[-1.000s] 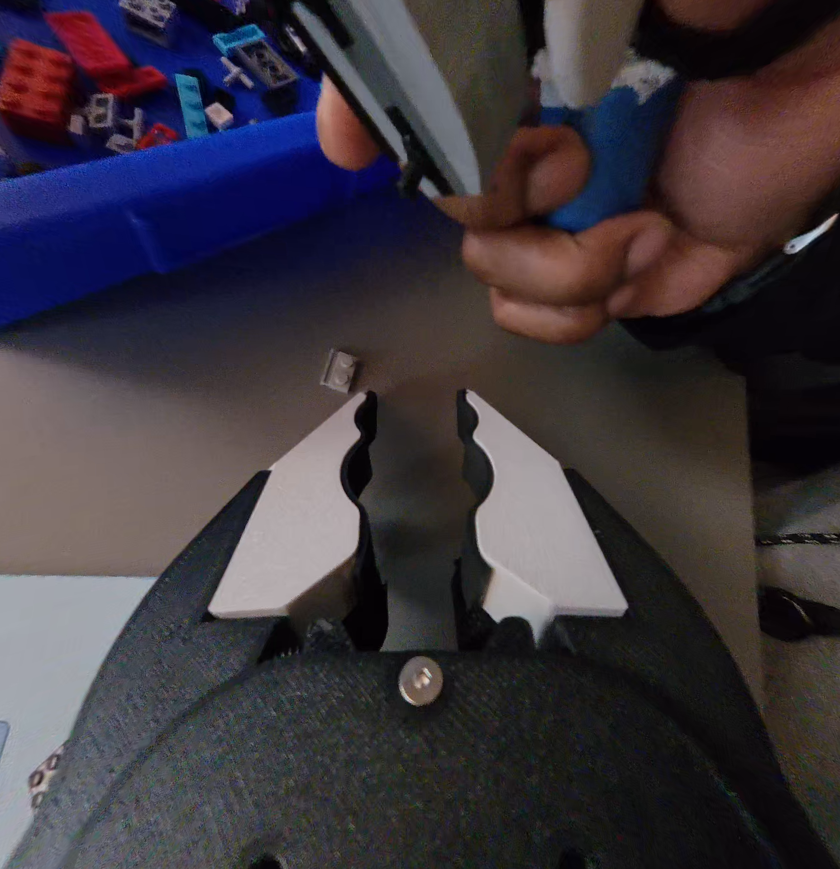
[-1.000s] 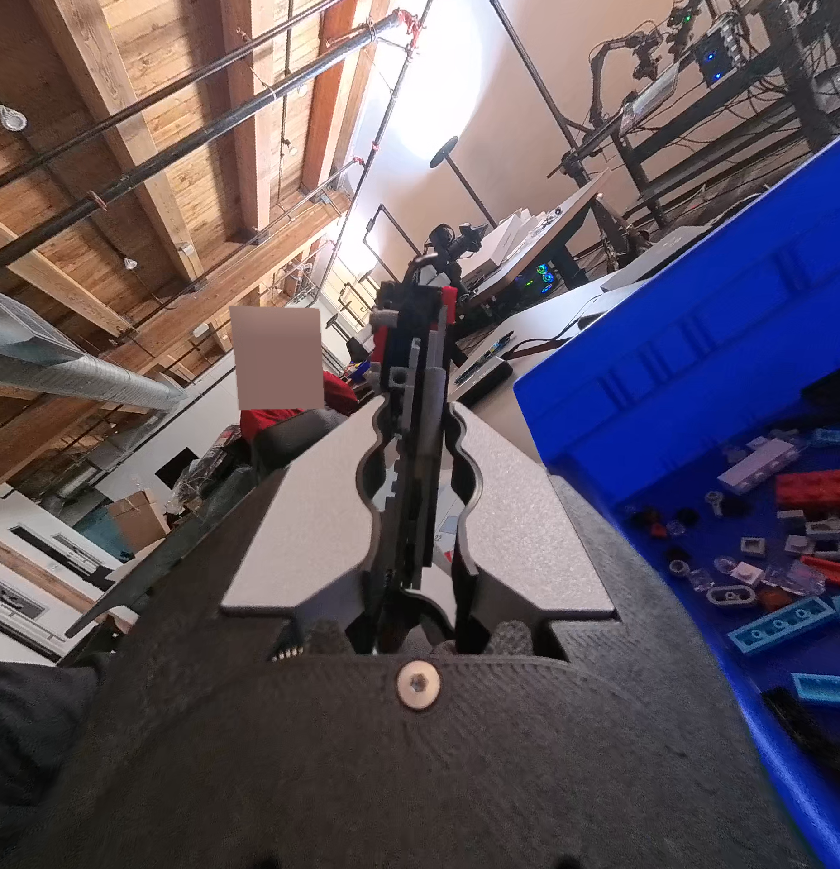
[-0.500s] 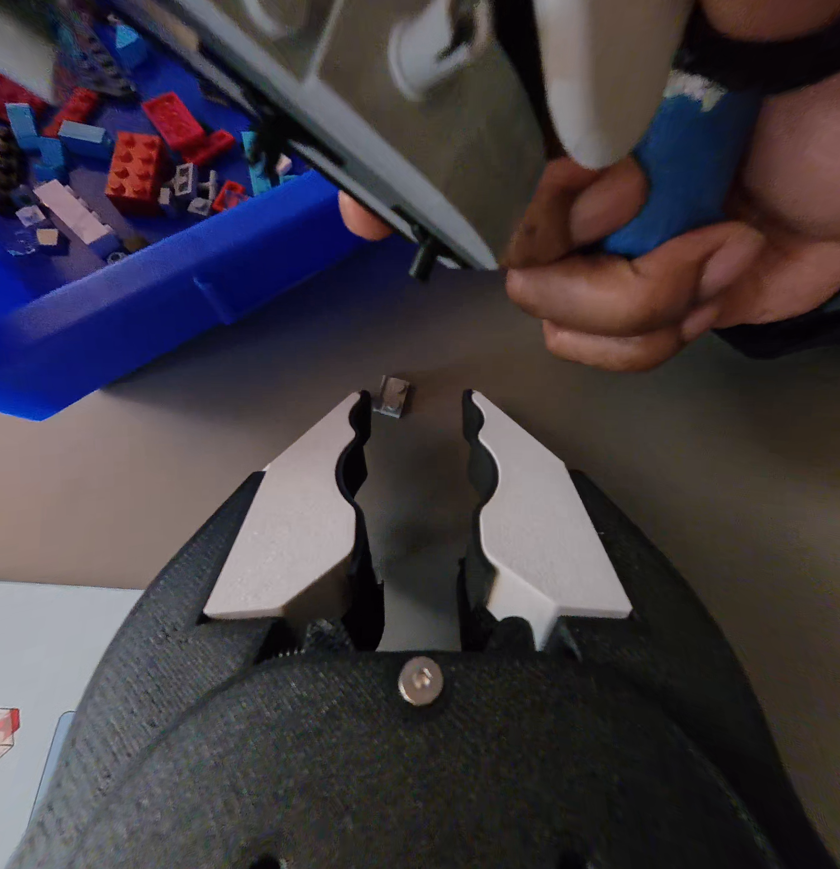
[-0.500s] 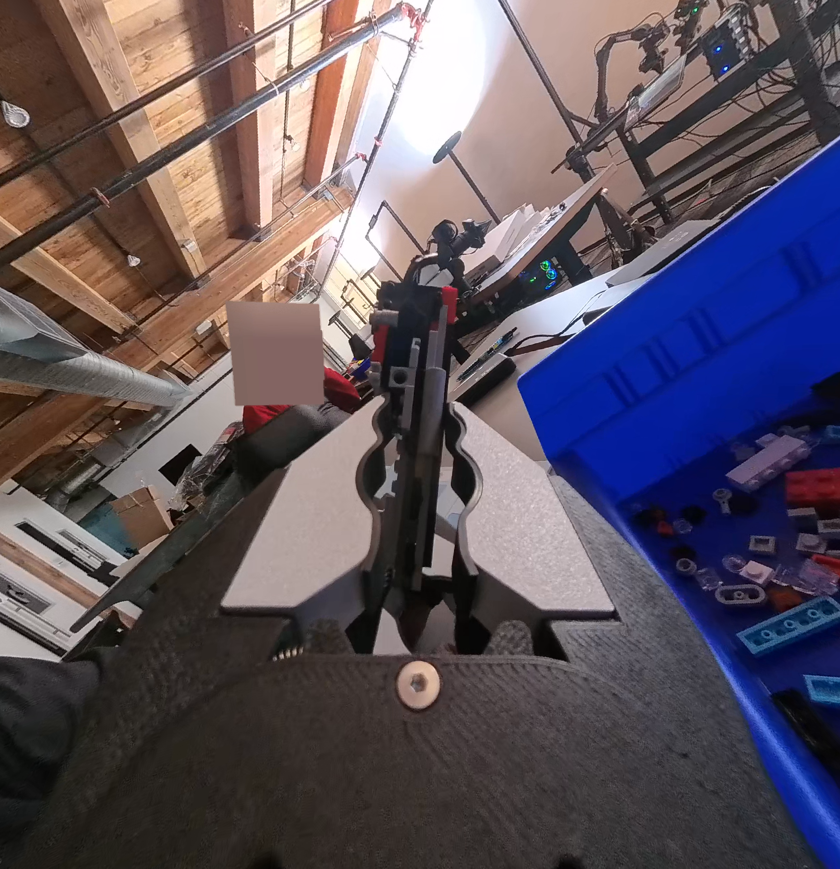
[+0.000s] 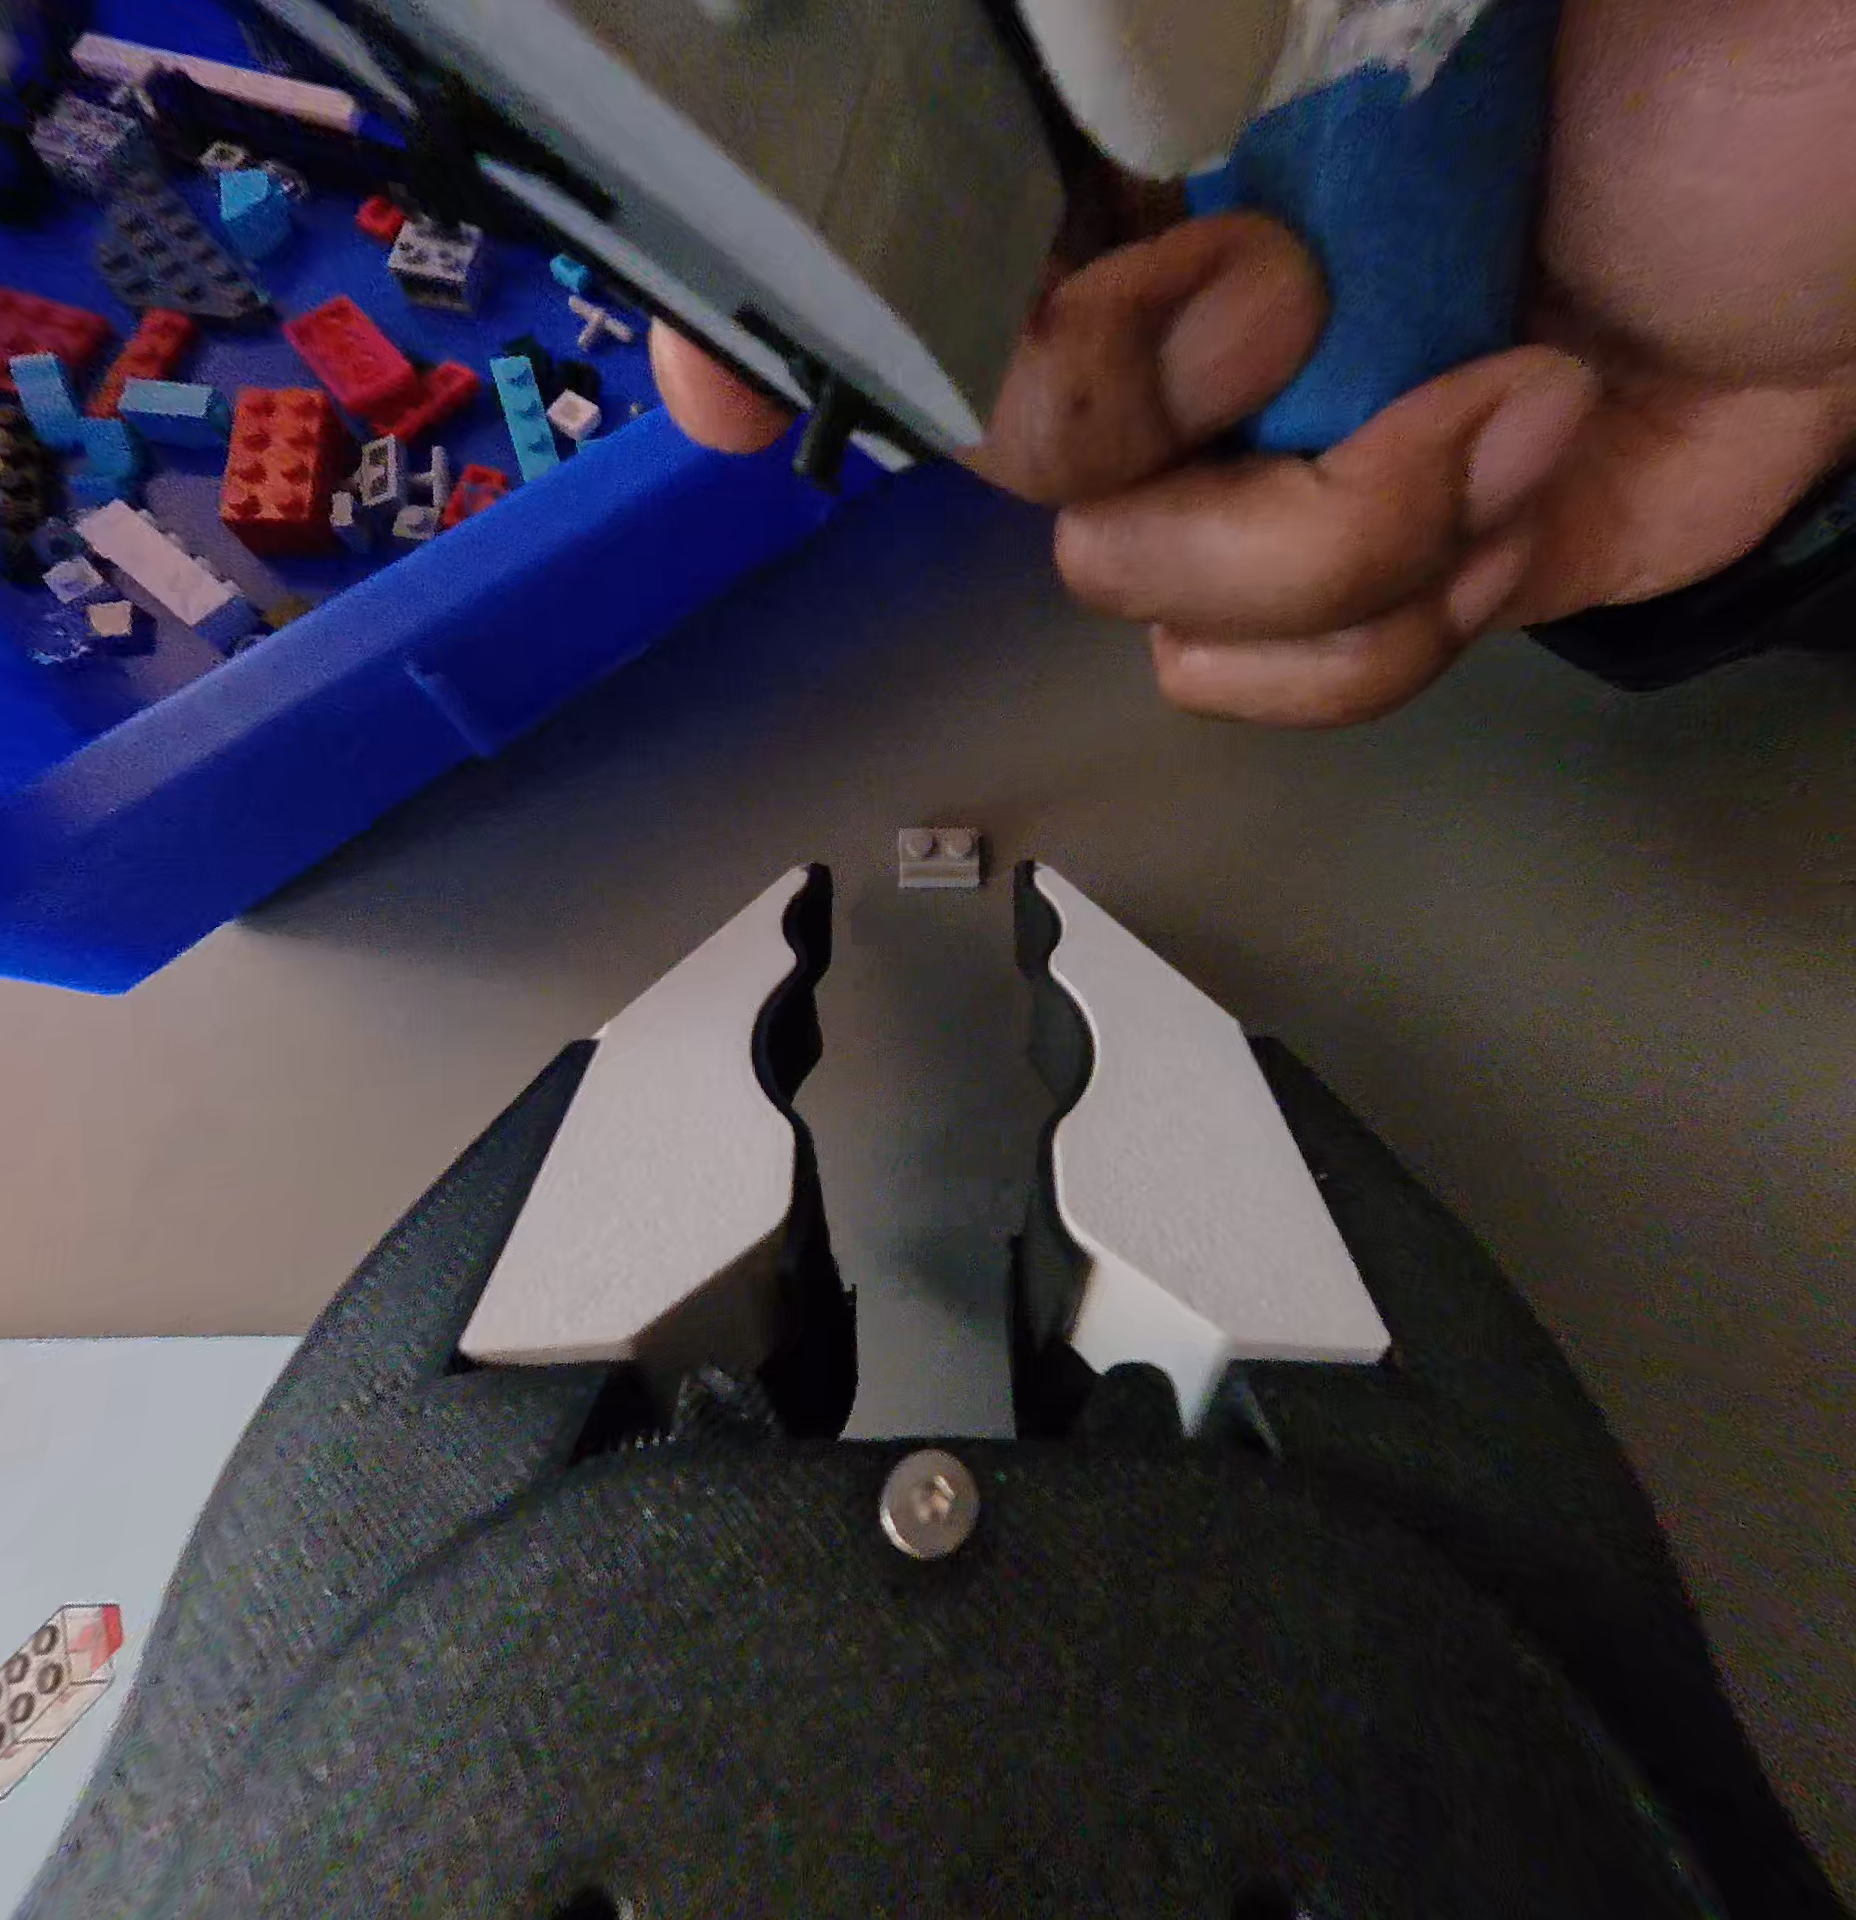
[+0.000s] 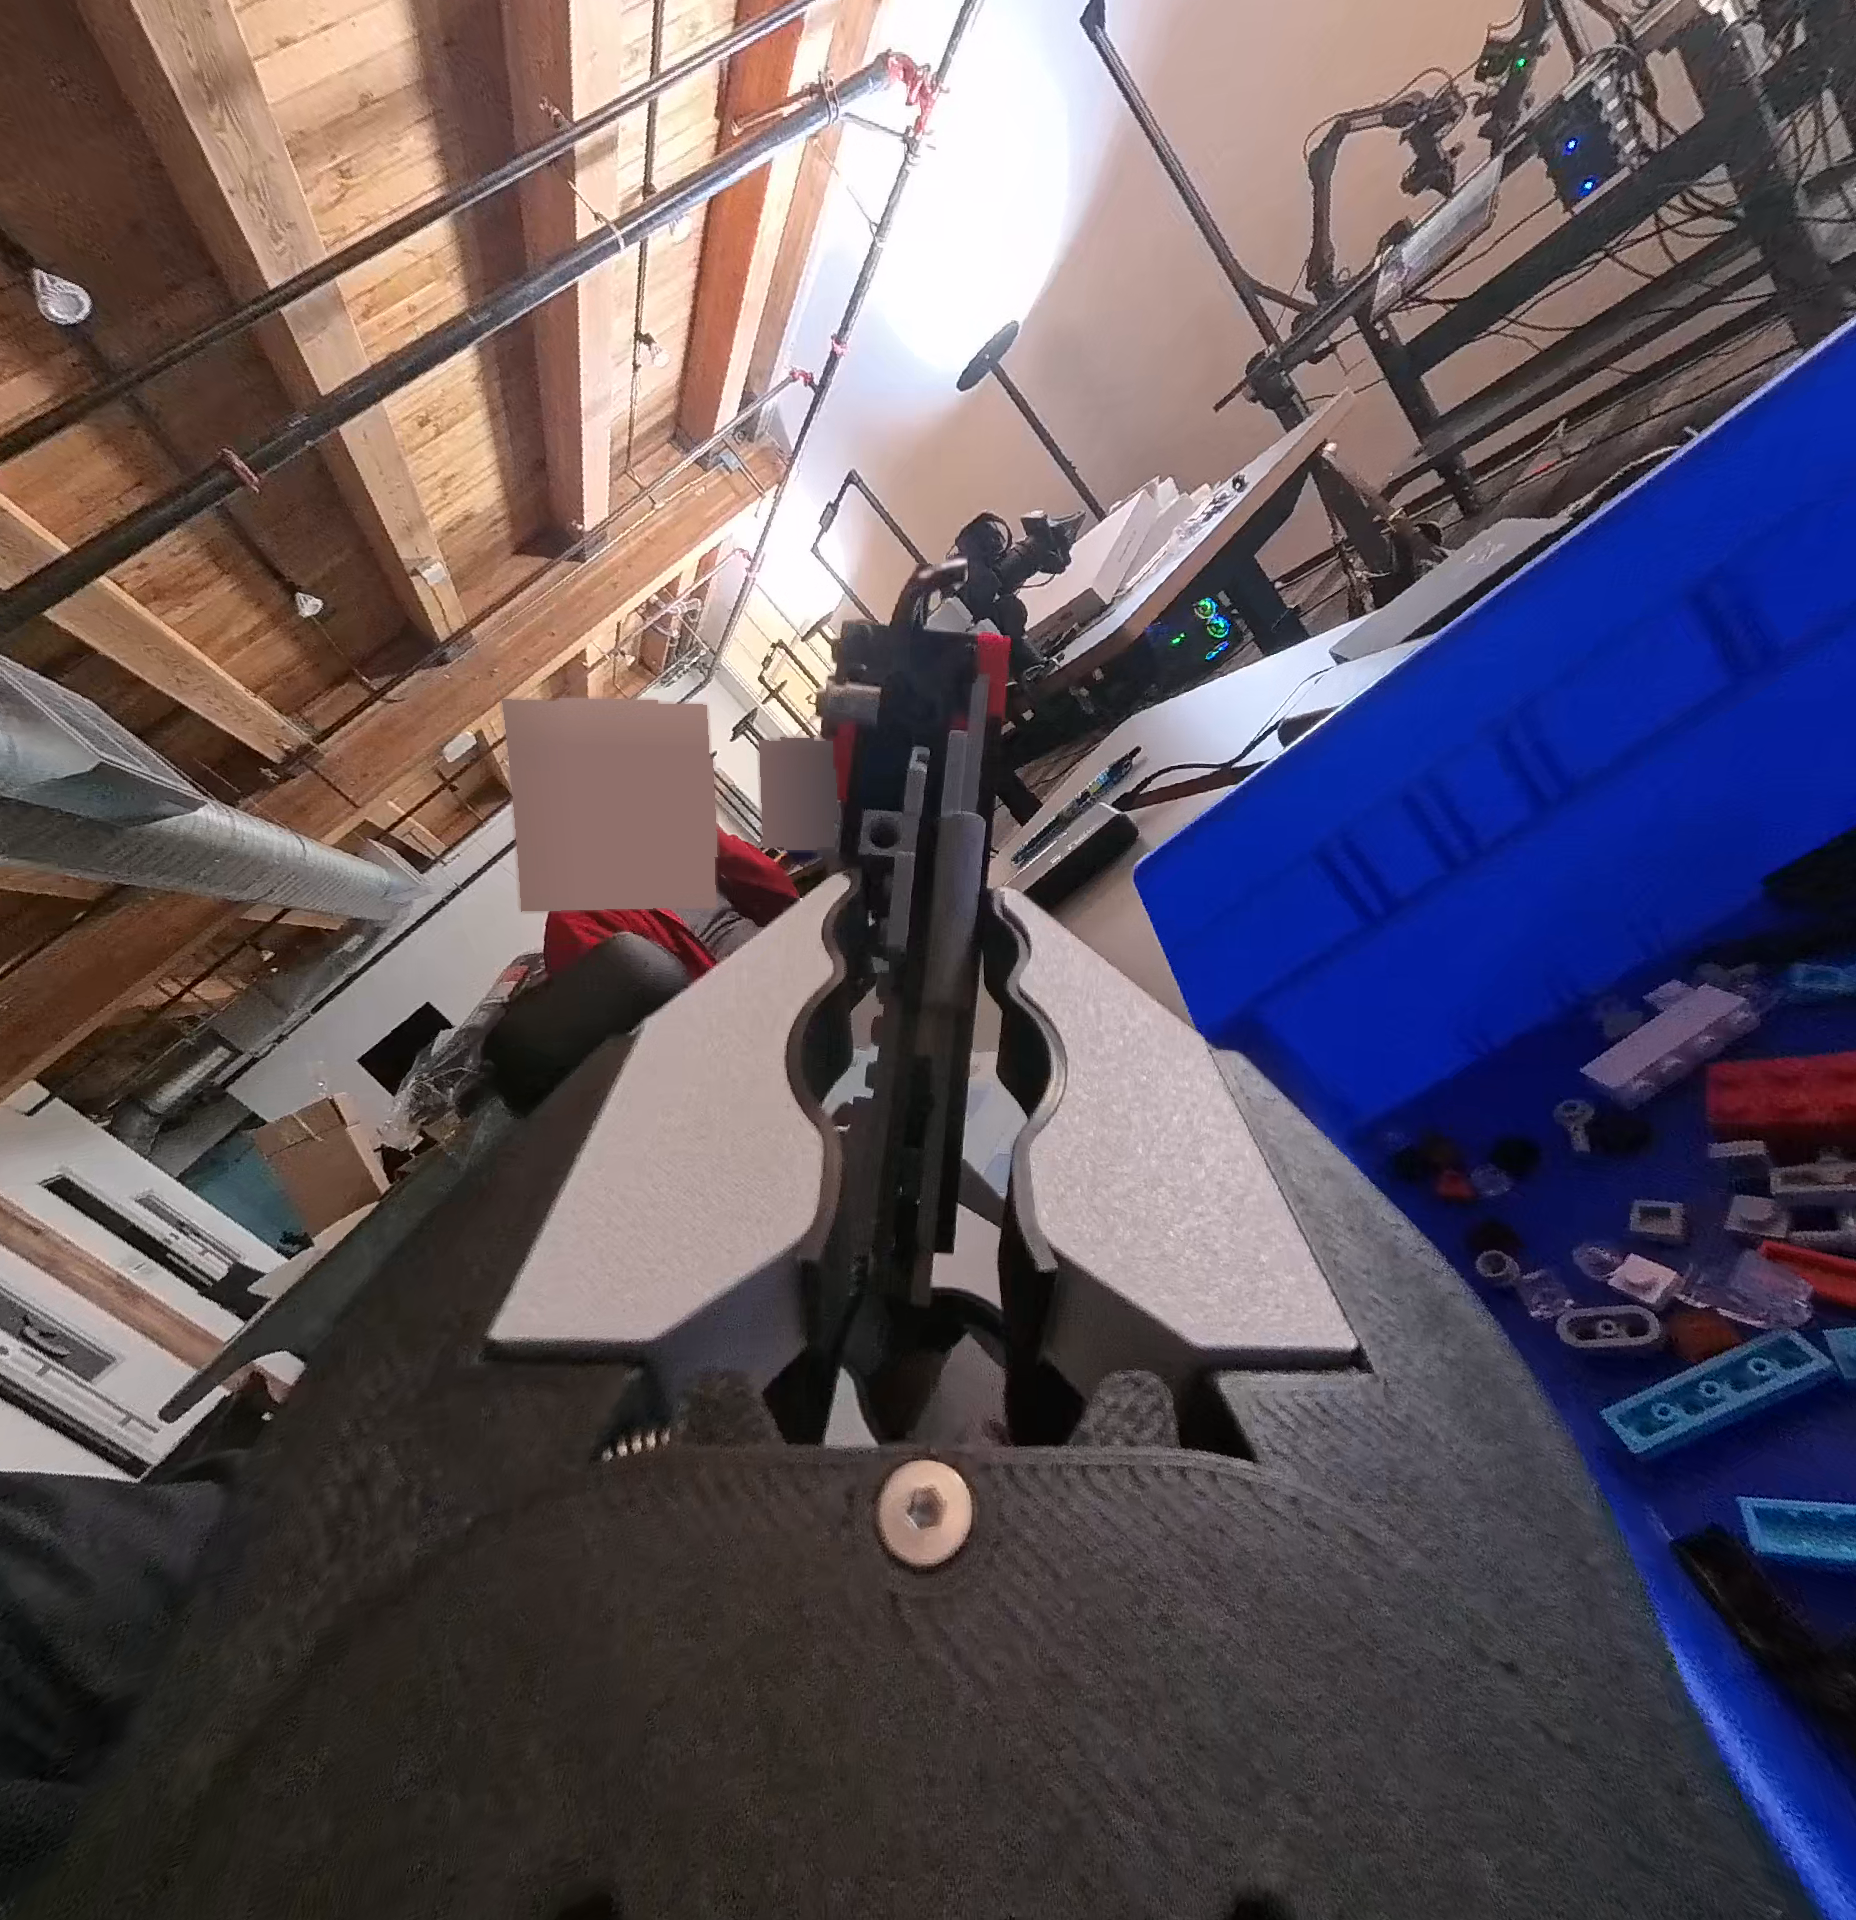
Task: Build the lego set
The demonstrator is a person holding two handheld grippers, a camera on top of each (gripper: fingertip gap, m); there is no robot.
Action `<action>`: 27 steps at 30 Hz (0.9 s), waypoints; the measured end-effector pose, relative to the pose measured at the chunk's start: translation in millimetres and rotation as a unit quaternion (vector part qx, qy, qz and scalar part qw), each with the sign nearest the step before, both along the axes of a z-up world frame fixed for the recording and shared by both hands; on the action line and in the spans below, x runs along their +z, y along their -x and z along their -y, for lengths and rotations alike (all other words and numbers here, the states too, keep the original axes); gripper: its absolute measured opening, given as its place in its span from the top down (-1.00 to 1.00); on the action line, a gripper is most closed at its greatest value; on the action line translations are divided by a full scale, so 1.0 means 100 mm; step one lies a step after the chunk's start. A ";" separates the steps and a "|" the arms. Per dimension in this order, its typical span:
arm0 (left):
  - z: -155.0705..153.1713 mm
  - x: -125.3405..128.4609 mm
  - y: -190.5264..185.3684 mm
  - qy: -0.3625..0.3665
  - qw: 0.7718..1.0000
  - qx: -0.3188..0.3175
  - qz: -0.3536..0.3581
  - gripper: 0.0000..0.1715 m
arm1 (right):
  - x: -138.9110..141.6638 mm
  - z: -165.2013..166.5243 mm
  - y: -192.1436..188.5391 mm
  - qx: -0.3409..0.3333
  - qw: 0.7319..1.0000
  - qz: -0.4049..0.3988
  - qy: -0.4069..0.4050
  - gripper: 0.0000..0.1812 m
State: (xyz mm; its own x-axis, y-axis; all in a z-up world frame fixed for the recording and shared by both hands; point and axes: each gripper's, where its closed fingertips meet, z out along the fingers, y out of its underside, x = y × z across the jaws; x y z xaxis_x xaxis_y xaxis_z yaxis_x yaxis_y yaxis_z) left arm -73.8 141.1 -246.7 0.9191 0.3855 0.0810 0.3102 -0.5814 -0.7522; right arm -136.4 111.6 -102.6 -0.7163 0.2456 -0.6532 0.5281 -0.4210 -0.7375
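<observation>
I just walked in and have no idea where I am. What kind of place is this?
Most likely a workshop or lab in a converted loft. The right wrist view shows exposed wooden ceiling beams, a bare metal duct, and desks with wired equipment racks. A blue bin of loose bricks sits on the worktable.

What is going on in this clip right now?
A person is building a lego set with two handheld grippers. The left gripper is open and lined up on a small grey piece lying on the table beside the blue bin of loose bricks. The right gripper is shut on the partly built model, held up in the air.
</observation>
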 end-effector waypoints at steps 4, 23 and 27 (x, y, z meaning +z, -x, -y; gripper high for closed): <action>-0.04 -0.05 0.01 0.032 0.999 -0.002 -0.030 0.64 | 0.00 0.00 -0.01 0.001 1.000 0.000 0.000 0.76; 0.56 0.73 -0.18 -0.118 0.993 0.007 -0.023 0.81 | -0.05 0.04 -0.22 0.041 0.983 0.132 0.123 0.76; 0.73 1.09 -0.34 -0.116 0.991 -0.012 -0.057 0.81 | -0.17 0.06 -0.55 0.037 0.963 0.206 0.170 0.76</action>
